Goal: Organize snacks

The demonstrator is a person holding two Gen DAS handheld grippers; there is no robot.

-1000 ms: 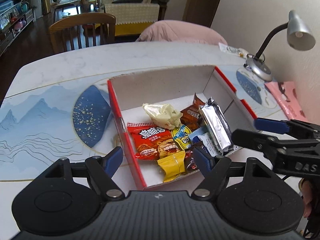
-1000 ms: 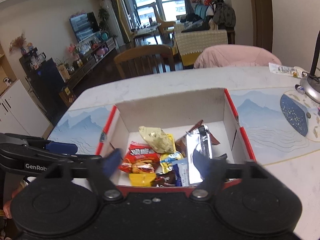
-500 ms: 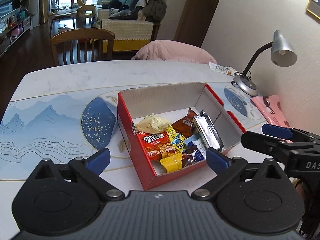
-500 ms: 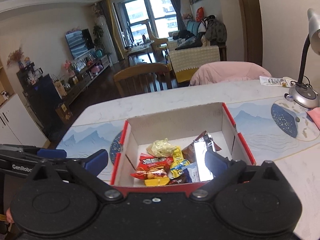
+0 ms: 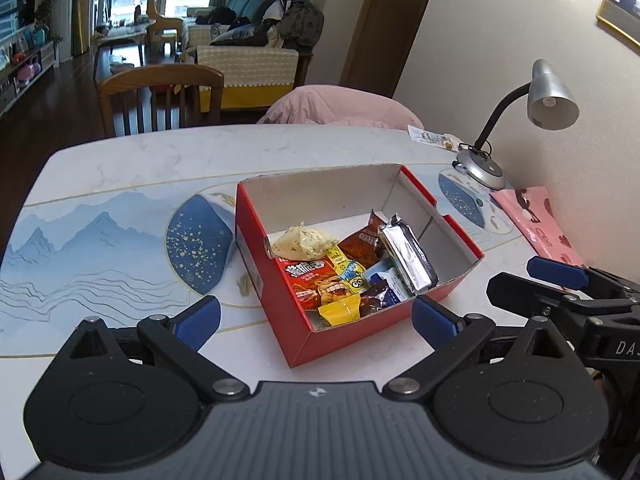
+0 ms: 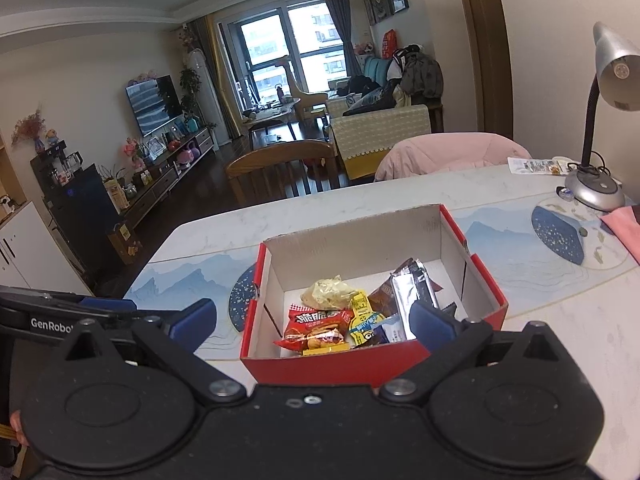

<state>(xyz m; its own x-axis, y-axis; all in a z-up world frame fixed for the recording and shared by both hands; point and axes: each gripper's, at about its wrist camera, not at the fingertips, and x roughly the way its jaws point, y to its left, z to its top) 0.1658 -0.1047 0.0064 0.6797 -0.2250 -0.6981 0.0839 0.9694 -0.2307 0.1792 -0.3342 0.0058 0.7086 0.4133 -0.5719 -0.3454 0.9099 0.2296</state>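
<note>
Both grippers have pulled back from the red box (image 5: 280, 312) and spread wide since a second ago. The left gripper (image 5: 316, 320) hangs released, nothing between its blue pads, and the right gripper (image 6: 312, 322) likewise gapes empty. The snacks (image 5: 352, 268) lie heaped inside the box, which sits on the table (image 5: 160, 156), a silver packet (image 6: 410, 300) leaning on top.

We hold the right gripper (image 6: 312, 320) wide open and empty, above the near wall of the red box (image 6: 328, 368). Inside the box, the red packet (image 6: 316, 326) lies at seven o'clock, the pale yellow bag (image 6: 329, 293) at twelve, the silver wrapper (image 6: 410, 300) at three. The left gripper (image 6: 80, 312) juts in at nine o'clock. The lamp (image 6: 596, 190) stands at two o'clock on the table (image 6: 560, 320).
</note>
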